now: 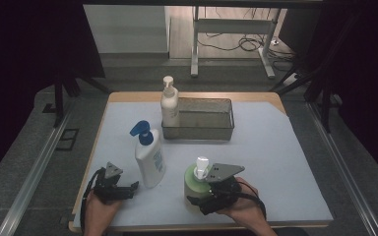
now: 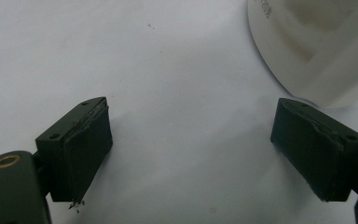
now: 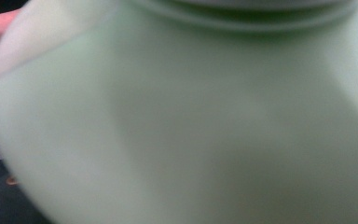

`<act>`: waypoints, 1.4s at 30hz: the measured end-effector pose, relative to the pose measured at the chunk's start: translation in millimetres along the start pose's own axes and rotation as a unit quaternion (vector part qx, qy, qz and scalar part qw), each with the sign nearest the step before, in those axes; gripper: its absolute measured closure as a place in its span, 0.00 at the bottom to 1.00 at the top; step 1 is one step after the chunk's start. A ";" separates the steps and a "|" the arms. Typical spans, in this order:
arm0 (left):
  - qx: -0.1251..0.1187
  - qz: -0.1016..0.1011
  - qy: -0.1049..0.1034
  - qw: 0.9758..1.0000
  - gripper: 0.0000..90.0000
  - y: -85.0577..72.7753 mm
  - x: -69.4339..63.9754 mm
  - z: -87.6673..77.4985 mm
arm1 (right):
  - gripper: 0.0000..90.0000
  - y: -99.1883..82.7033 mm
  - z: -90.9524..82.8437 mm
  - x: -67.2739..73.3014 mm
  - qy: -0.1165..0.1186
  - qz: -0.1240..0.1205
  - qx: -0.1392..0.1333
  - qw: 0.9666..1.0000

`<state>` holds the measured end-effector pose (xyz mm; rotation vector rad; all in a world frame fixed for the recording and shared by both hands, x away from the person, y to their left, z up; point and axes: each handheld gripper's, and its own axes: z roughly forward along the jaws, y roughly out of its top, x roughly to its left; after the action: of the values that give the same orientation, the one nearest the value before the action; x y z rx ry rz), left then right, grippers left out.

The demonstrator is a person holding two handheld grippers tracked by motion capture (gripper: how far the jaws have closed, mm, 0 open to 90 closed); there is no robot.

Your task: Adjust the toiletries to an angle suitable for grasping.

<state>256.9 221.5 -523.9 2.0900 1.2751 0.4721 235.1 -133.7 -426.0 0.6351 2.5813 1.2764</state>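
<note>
Standing at the table's (image 1: 275, 147) far edge beside a cream pump bottle (image 1: 169, 105), the mesh basket (image 1: 199, 120) looks ready for 3 bottles, while the right gripper (image 1: 211, 194) presses against the green bottle (image 1: 195, 189), jaw state unclear, and the left gripper (image 1: 115, 189) rests wide apart, empty, beside the blue-capped bottle (image 1: 149, 157).

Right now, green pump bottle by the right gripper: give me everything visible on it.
The green pump bottle is squat and round, pale green with a smooth, plastic-looking body and a white pump head on top. It stands upright on the light blue mat near the table's front edge, right of the white bottle with the blue pump and apart from it. The right gripper is pressed against its front side; the right gripper view is all blurred green wall, so whether the jaws are clamped can't be told.
</note>
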 end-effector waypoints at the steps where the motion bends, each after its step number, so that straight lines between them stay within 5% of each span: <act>1: 0.000 0.000 0.000 1.000 0.14 0.0 0.0 0.0 | 0.14 0.3 -0.4 0.2 -0.001 0.000 0.002 1.000; 18: 0.000 -0.001 -0.001 1.000 0.14 0.1 0.0 0.0 | 0.14 9.9 -15.4 -14.3 -0.019 0.016 0.002 1.000; 42: 0.001 -0.001 -0.001 1.000 0.14 0.1 0.1 0.0 | 0.14 31.2 -13.9 -51.3 -0.062 0.035 -0.001 0.997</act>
<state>257.0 221.6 -523.8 2.0893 1.2770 0.4683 284.9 -150.2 -393.7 0.7859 2.4776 1.2192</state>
